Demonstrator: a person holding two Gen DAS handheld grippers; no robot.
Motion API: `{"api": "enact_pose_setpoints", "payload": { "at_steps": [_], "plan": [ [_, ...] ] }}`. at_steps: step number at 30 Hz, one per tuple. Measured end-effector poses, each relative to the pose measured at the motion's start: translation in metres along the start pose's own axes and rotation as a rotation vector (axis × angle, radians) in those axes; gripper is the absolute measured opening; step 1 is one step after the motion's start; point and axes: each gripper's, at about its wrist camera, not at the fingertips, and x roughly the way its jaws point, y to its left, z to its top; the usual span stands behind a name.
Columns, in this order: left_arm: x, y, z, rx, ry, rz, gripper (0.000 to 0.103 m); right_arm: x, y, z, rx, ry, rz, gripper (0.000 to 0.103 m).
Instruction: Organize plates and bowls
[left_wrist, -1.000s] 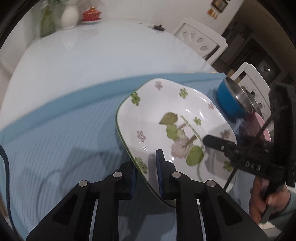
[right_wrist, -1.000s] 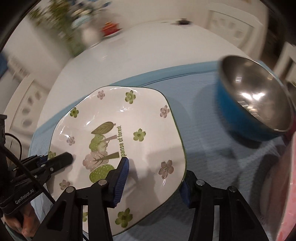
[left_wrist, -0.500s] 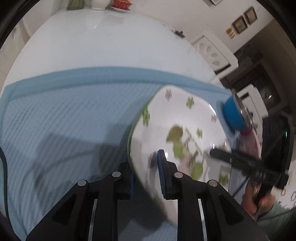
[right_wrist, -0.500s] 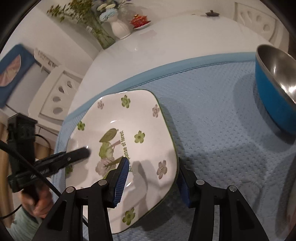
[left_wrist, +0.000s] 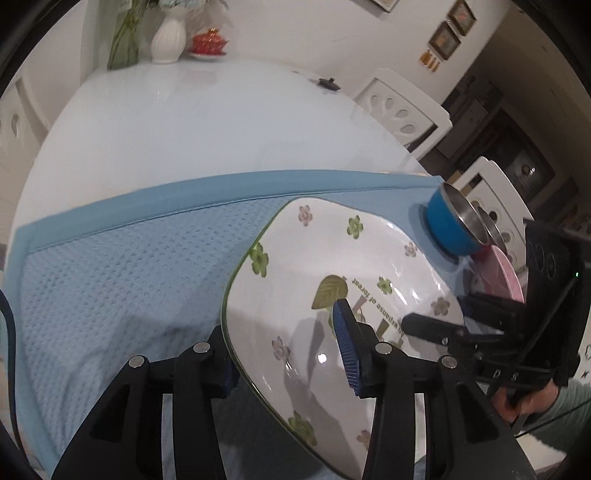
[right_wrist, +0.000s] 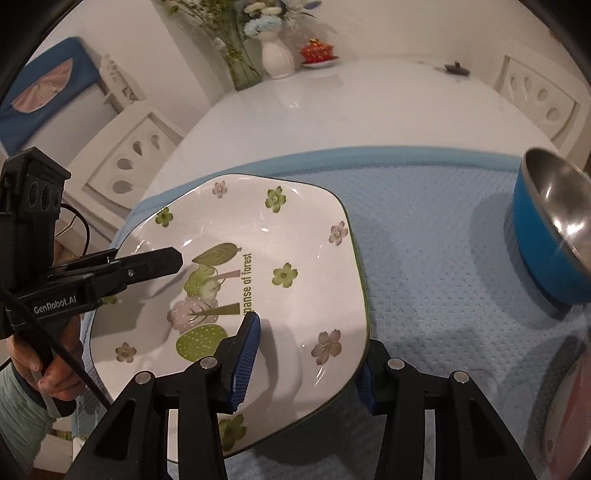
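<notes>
A white square plate with green and pink flowers (left_wrist: 325, 266) (right_wrist: 258, 236) lies on the blue mat (left_wrist: 122, 273) (right_wrist: 436, 258). My left gripper (left_wrist: 284, 350) is open, its jaws on either side of the plate's left rim. My right gripper (right_wrist: 308, 354) is open, its jaws on either side of the plate's near right corner. A blue bowl with a steel inside (left_wrist: 448, 225) (right_wrist: 550, 229) stands on the mat to the right. A pink plate (left_wrist: 504, 269) (right_wrist: 565, 410) lies beside the bowl.
The white table (left_wrist: 192, 125) stretches beyond the mat. A white vase (right_wrist: 277, 55), a glass vase with flowers (right_wrist: 240, 55) and a red lidded dish (right_wrist: 317, 51) stand at its far edge. White chairs (left_wrist: 402, 107) (right_wrist: 125, 155) stand around it.
My left gripper was shut on the plate's rim and has opened. The plate was tilted and held up; now it lies flat on the mat. My right gripper stayed open around its corner.
</notes>
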Motion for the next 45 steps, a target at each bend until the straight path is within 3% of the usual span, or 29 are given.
{"api": "enact_pose_setpoints", "payload": {
  "at_steps": [13,23,36,45],
  "plan": [
    [-0.085,-0.032,-0.016,-0.01,-0.112,0.032,0.04,-0.07,0.038,-0.007,-0.098,-0.07,0.042,0.045],
    [-0.154,-0.066,-0.079,-0.072,-0.159,0.08,0.04,-0.128,0.081,-0.069,-0.131,-0.051,0.108,0.045],
    [-0.176,-0.086,-0.2,-0.179,-0.057,0.094,0.04,-0.145,0.106,-0.179,-0.206,0.107,0.151,0.045],
    [-0.175,-0.092,-0.234,-0.214,-0.021,0.094,0.04,-0.135,0.106,-0.203,-0.201,0.166,0.161,0.045]
  ]
}}
